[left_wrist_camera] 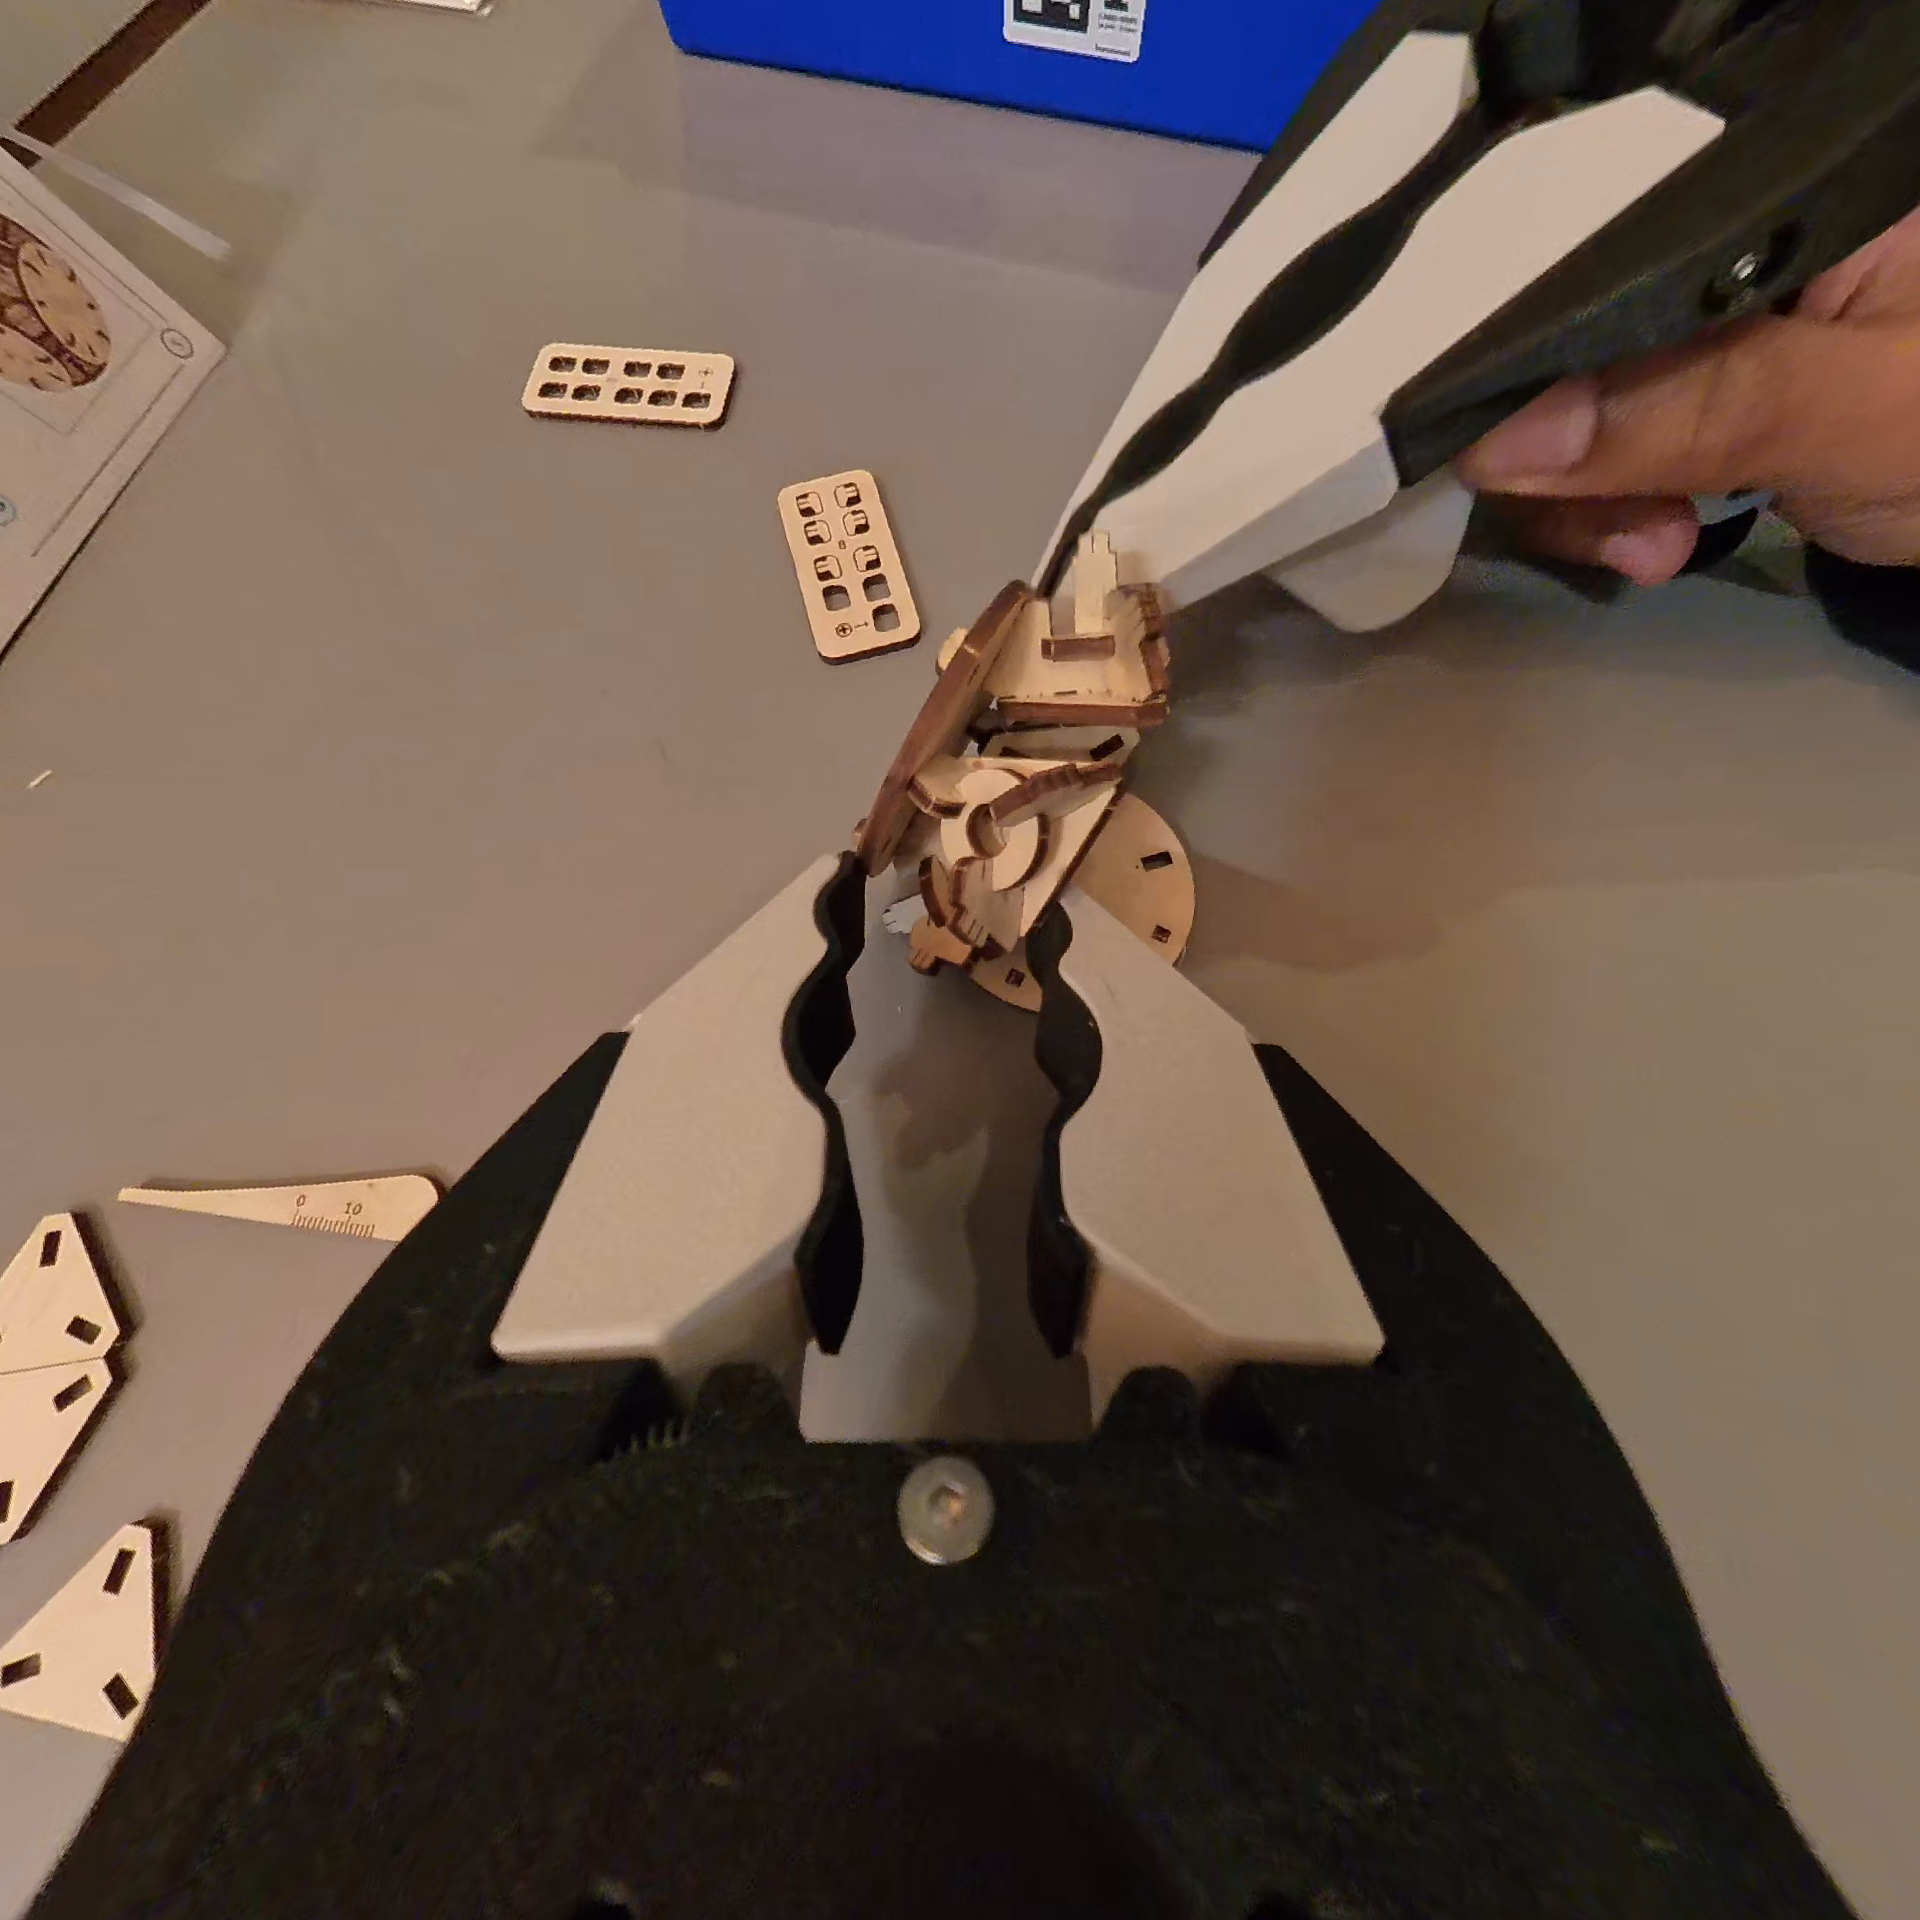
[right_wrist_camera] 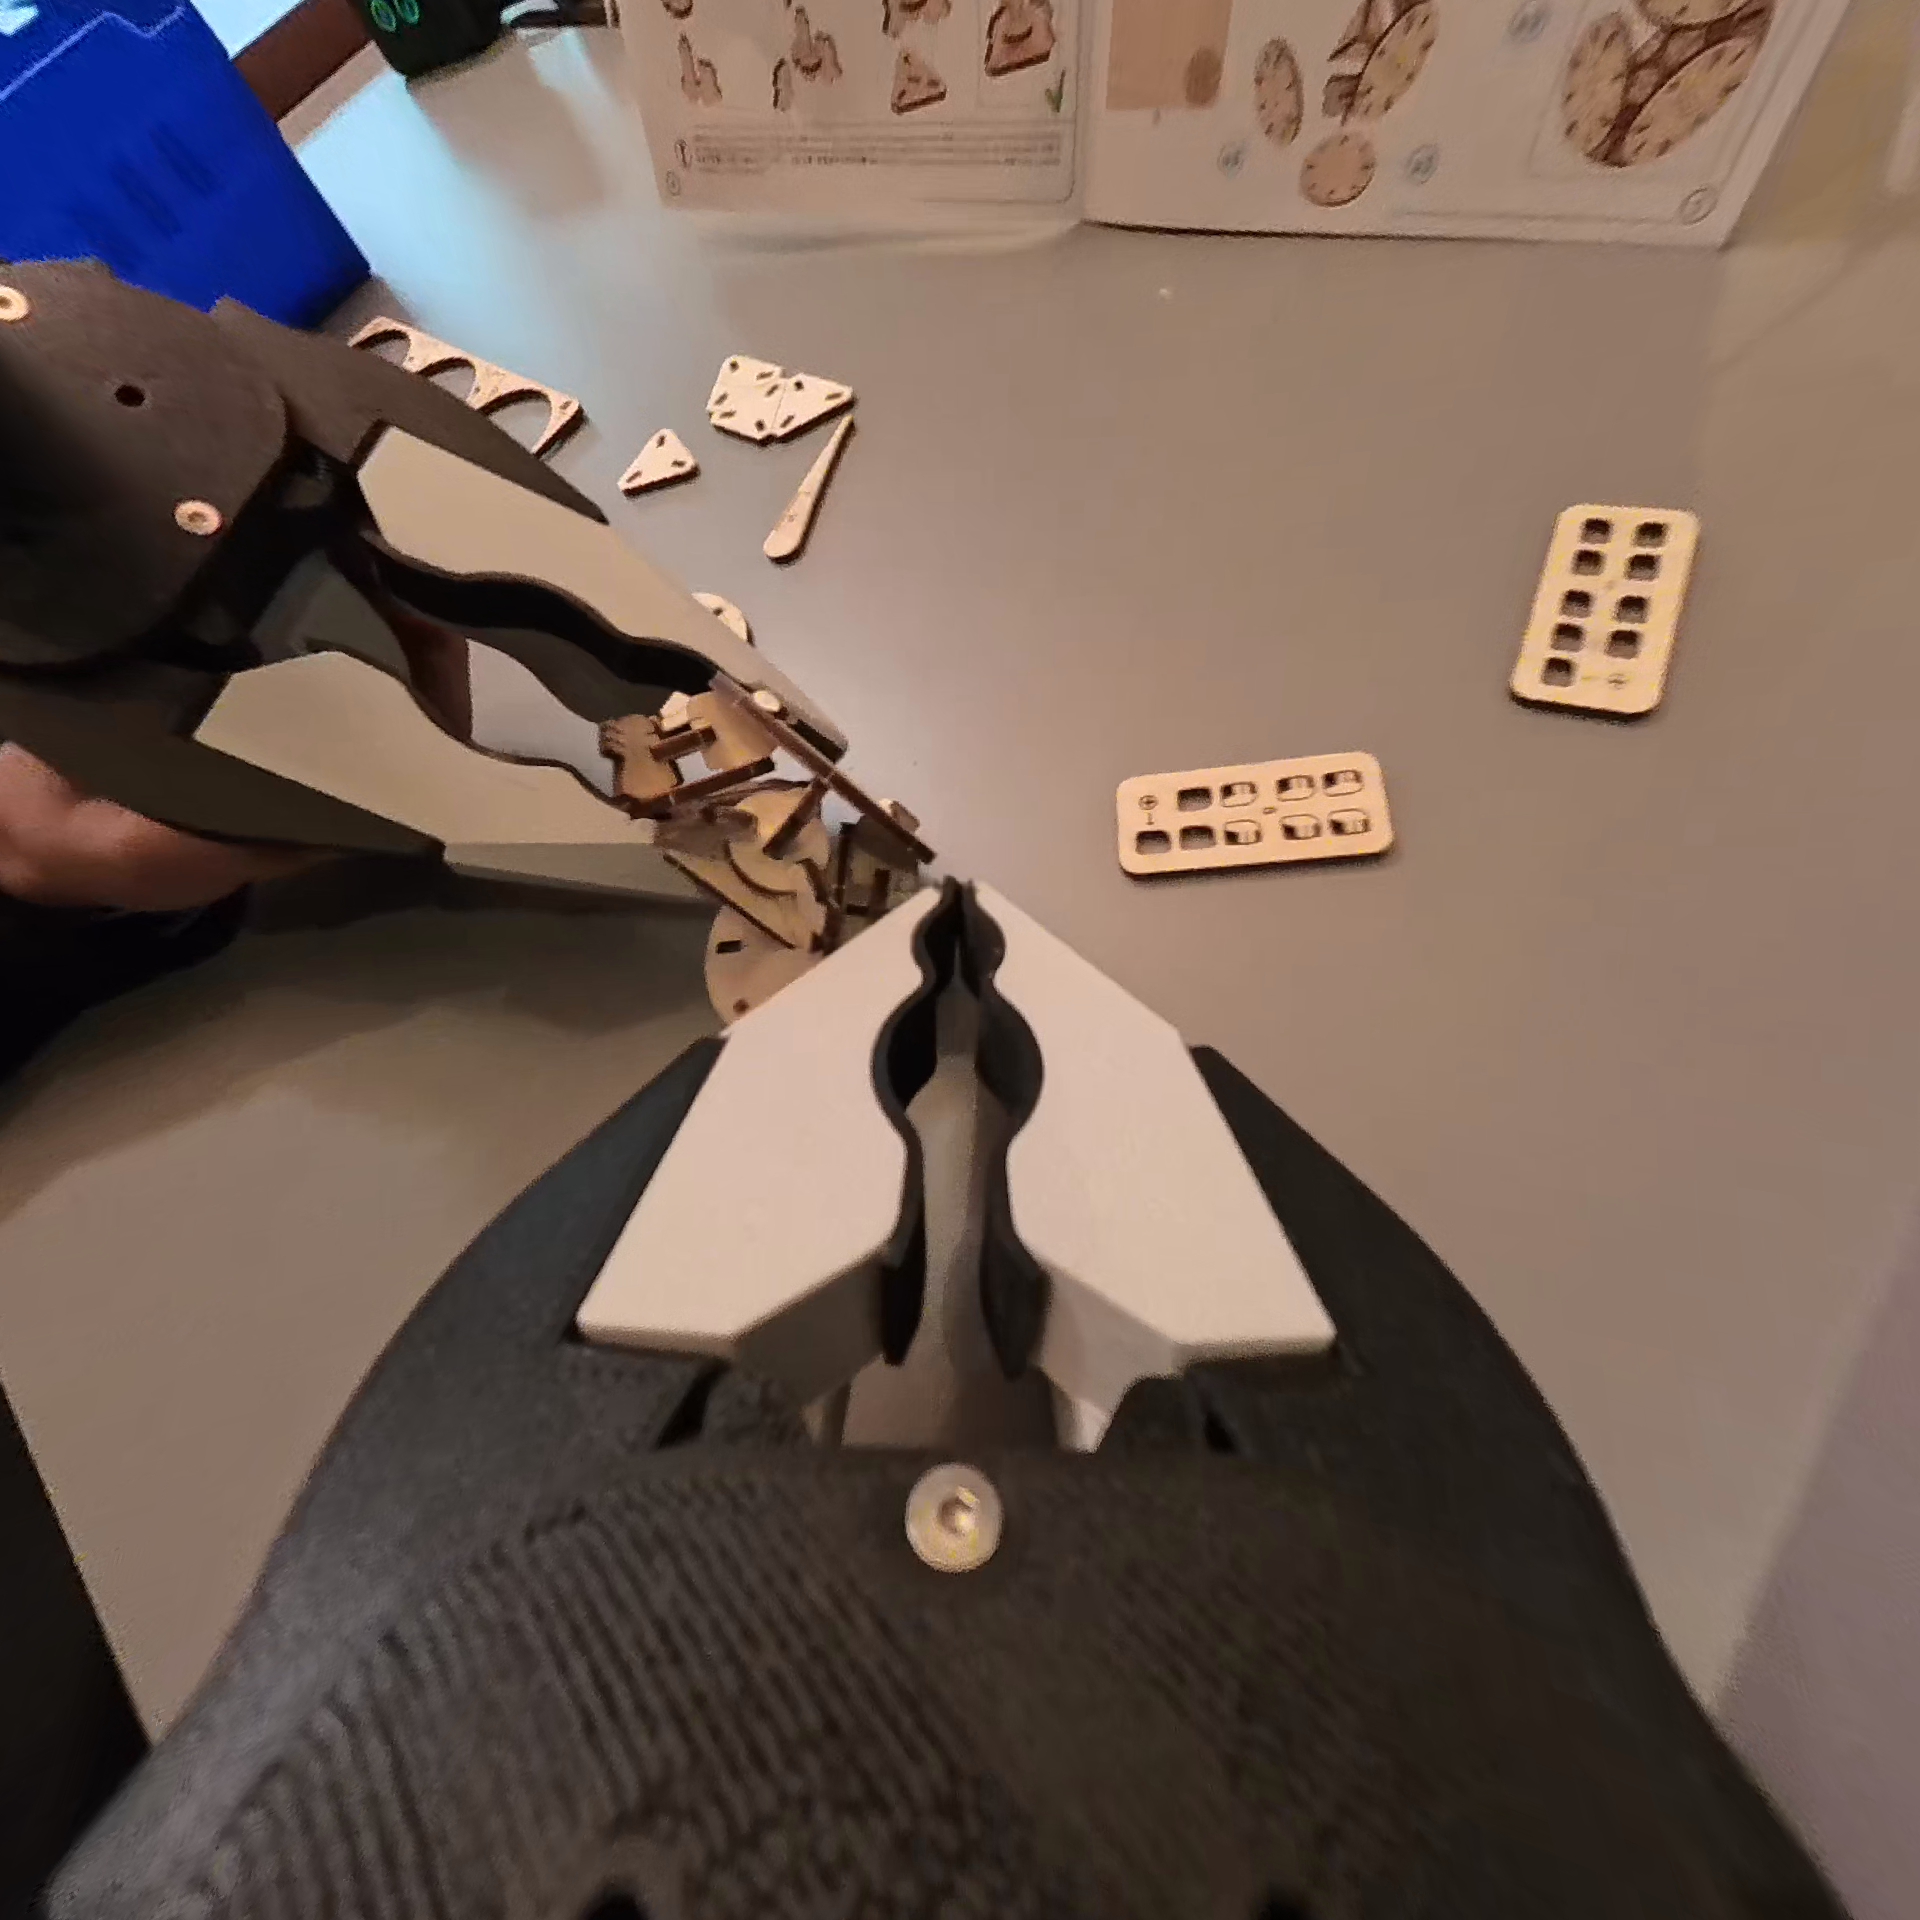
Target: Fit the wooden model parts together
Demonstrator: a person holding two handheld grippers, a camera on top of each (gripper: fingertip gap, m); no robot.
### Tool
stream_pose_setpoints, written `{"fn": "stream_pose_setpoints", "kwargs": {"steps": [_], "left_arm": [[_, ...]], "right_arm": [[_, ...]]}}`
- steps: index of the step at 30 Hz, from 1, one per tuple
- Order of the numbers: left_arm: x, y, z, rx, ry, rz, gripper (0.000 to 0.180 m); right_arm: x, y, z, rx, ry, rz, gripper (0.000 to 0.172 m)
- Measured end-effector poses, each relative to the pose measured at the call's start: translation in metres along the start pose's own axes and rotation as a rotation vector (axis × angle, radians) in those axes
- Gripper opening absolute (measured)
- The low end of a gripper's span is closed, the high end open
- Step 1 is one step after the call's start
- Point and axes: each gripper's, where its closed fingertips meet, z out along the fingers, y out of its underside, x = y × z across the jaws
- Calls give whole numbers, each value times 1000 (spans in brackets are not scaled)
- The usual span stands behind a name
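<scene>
The left gripper clamps a partly built pale laser-cut wooden model, tilted just above the grey table. The right gripper, fingertips pressed together, pinches a small wooden tab at the model's top. 2 slotted wooden cards lie nearby.

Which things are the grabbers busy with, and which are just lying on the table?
Busy with: pale wooden slotted-together model on a round base, clamped in the left gripper fingers; right gripper, fingers shut, tips at the model.

Lying about: flat wooden rectangular panel with holes, another beyond it; triangular wooden plates; pointed wooden strip; open paper booklet; blue box.
</scene>
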Motion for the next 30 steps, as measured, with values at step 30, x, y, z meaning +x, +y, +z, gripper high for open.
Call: {"fn": "stream_pose_setpoints", "kwargs": {"steps": [30], "left_arm": [[-1, 0, 1, -7, -24, 17, 30]], "right_arm": [[-26, -62, -12, 285, 291, -421, 0]]}}
